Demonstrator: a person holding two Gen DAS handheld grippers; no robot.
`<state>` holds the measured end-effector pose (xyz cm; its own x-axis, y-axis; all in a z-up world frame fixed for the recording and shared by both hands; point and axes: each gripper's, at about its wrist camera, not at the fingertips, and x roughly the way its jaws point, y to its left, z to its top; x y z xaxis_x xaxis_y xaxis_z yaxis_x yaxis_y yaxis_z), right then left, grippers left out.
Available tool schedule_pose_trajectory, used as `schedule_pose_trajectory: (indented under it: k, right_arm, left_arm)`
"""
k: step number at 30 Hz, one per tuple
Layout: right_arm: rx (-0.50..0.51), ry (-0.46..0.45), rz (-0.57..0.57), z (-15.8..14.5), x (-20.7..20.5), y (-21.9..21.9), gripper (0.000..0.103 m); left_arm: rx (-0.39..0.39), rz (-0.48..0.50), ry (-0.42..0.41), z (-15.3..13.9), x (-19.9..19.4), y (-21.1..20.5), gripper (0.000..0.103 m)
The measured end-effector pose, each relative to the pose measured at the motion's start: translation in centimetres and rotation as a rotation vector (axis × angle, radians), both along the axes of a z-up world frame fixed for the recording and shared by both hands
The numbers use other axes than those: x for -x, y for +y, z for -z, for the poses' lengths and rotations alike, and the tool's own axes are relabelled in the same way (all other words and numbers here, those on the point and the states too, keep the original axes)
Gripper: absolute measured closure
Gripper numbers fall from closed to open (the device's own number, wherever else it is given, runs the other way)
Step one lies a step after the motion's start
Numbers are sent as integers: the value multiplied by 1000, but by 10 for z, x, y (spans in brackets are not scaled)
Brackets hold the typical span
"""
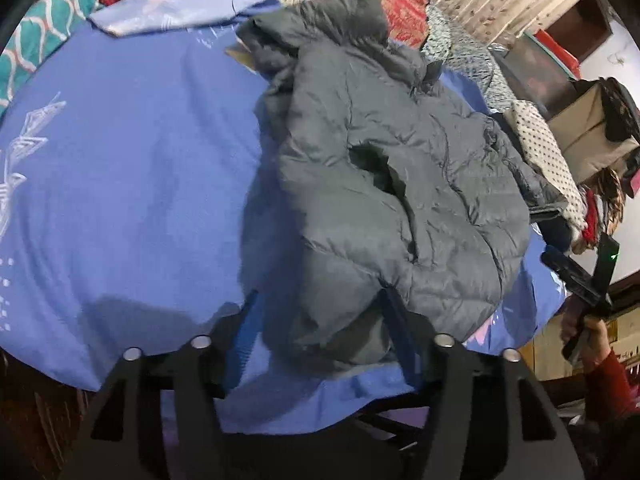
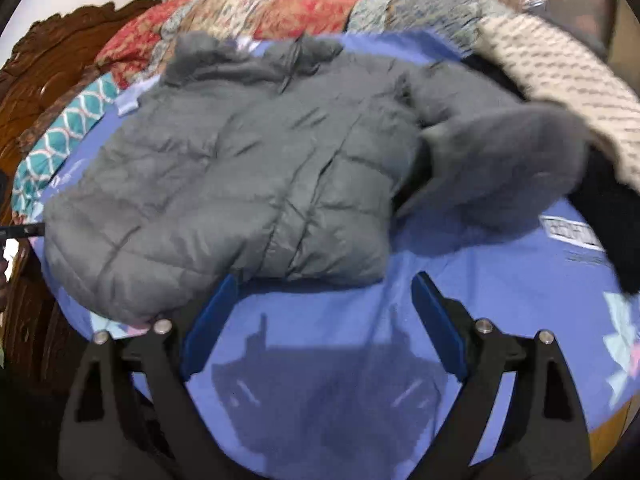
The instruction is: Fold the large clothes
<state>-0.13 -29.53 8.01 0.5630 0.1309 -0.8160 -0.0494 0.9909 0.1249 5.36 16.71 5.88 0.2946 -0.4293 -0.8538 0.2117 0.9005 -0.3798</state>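
Observation:
A grey puffer jacket lies on a blue bedsheet, its collar at the far end. My left gripper is open, its blue-padded fingers either side of the jacket's near hem; the right finger is partly under the cloth. In the right wrist view the jacket lies front up, one sleeve bulging out to the right, blurred. My right gripper is open and empty just short of the jacket's bottom hem. The right gripper also shows in the left wrist view, held by a hand off the bed's edge.
Patterned quilts are piled along the far side of the bed. A teal patterned cloth lies at the left, a dotted cream cloth and dark clothes at the right. A carved wooden headboard stands at the left.

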Motion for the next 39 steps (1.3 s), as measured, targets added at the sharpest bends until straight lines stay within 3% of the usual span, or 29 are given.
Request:
schedule_pose_trajectory:
  k: [2,3,4,6,7,8,9,11,13,16,20,27,32,33,35,37,39]
  right_arm:
    - [-84,45,-54,9,-25,7,57]
    - [-156,75,-76,8,-51,12,57]
    - [-215,39,-89,-2,-77,20,57]
    - [-226,-56,-65,-28,-108,30,57]
    - [-241,-93,-11,-39,-137,32,49]
    - [-247,-98,27,-43,-151,32,30]
    - [-246,-77,74,-41,-170,32,22]
    - [-232,-24,101,-33,-187,31,20]
    - [-276,-39,98,-30,-175,25,20]
    - [-390,-182,59,-39,-100,10,19]
    - [-258,-245,41,-30,-18,5,16]
    - [-214,-75,46,19,28,-5,16]
    - [-96,10,-16,48,-13,12,16]
    - [-93,13,-44,52,-24,20,19]
    - [-129,11,-135,46,-52,41,72]
    - [-309,-14,-198,8,-73,44,85]
    - [-410,-113,-232,-45,-71,34,88]
  left_arm:
    - [-27,36,20,5,-9,-19,27]
    - [-25,44,29,4,-15,-25,47]
    - [-20,34,38,-1,-26,-31,56]
    - [-20,-33,20,-11,-49,-30,59]
    - [-27,-97,7,-15,-67,-27,59]
    - [-58,-159,2,-14,-85,-24,59]
    - [-89,-193,4,-11,-97,-23,59]
    - [-97,-261,76,8,-124,-16,59]
    - [-57,-292,133,21,-131,-14,59]
    - [-67,-260,115,26,-128,-21,59]
    - [-69,-235,124,28,-130,-20,59]
    - [-72,-224,130,29,-138,-18,59]
    - [-82,-221,123,28,-139,-20,59]
    - [-82,-222,118,25,-138,-21,65]
    - [-85,-220,117,15,-135,-23,74]
    - [-54,-217,101,-5,-130,-19,77]
    - [-7,-210,83,-31,-120,-11,78]
